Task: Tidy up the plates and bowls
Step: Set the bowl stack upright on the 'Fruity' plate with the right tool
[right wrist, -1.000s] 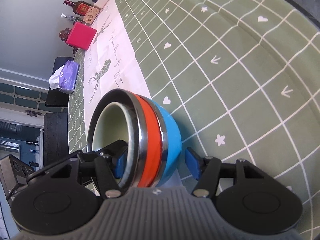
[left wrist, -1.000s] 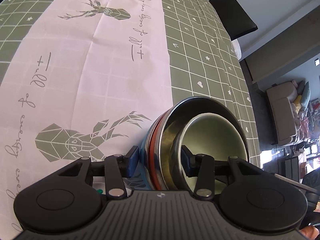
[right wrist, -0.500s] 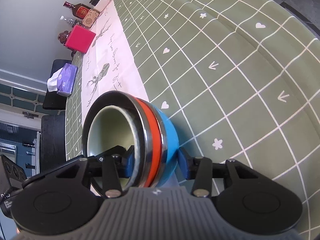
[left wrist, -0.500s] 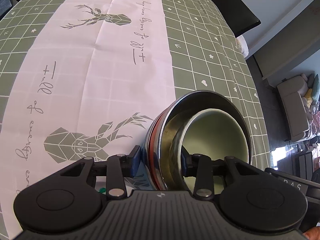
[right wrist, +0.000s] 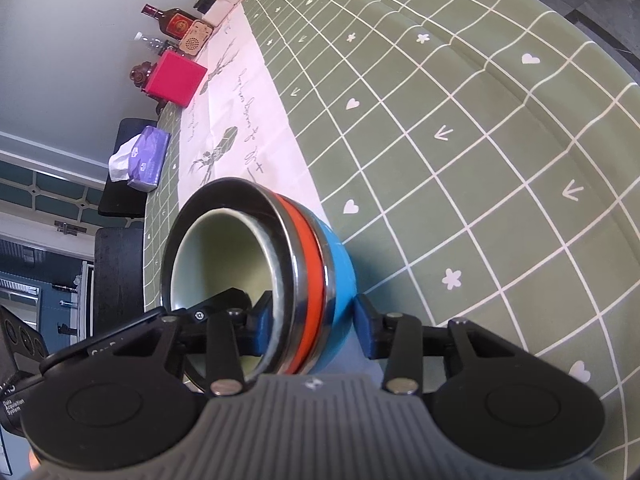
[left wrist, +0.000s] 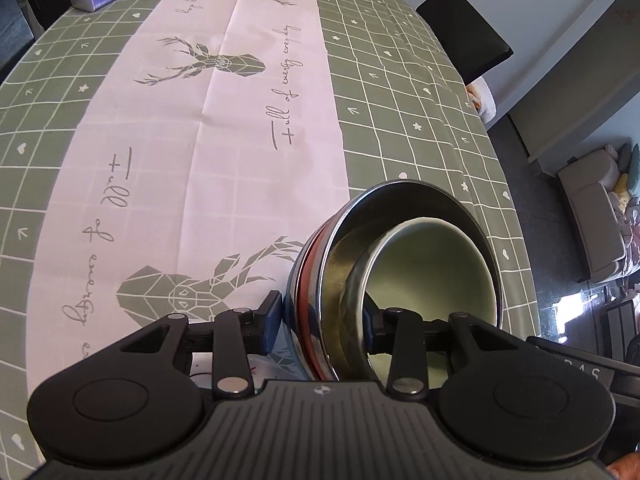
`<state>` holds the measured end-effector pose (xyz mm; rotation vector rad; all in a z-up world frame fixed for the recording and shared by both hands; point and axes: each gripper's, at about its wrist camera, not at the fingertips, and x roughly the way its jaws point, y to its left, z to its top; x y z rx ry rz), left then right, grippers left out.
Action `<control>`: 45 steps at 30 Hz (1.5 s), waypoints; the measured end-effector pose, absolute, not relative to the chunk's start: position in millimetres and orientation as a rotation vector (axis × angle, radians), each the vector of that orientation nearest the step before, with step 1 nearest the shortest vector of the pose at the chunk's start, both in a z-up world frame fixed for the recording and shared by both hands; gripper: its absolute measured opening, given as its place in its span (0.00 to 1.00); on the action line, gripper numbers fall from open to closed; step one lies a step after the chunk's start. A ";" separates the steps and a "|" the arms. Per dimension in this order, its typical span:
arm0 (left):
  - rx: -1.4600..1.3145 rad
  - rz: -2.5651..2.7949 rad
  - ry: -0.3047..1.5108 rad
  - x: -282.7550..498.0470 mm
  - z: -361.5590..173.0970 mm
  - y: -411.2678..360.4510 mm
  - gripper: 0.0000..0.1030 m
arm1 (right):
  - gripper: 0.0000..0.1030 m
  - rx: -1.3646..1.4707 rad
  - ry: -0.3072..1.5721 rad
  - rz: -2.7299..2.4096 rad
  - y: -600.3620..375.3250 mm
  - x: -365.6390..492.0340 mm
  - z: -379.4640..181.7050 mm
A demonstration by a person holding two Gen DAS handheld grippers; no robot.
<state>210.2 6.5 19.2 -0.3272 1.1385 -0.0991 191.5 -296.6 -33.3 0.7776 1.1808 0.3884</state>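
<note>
A nested stack of bowls [left wrist: 404, 272] fills the lower middle of both views: a blue outer bowl [right wrist: 340, 276], an orange one, a steel one and a pale green inner bowl [right wrist: 224, 260]. My left gripper [left wrist: 322, 324] is shut across the stack's rim, one finger outside and one inside. My right gripper [right wrist: 308, 320] is shut across the opposite rim in the same way. The stack is held above the green checked tablecloth [right wrist: 460, 128], and the views do not show whether it touches the cloth.
A pink runner with deer prints [left wrist: 224, 120] runs down the table. A purple tissue pack [right wrist: 144, 158], a red box [right wrist: 176, 80] and bottles [right wrist: 172, 20] stand at the far end. Black chairs [left wrist: 464, 32] sit at the table's sides.
Both grippers have pulled back and risen with the stack, so more of the far table shows. The hold on the bowls is unchanged.
</note>
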 end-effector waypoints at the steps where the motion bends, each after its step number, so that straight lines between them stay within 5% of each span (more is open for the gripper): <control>1: -0.326 -0.098 1.137 207.2 22.0 7.9 0.42 | 0.39 0.773 1.177 0.394 -295.5 190.2 -30.7; 45: -0.445 -0.019 1.215 96.6 18.1 79.8 0.42 | 0.36 0.544 1.258 0.466 -225.6 101.3 -8.4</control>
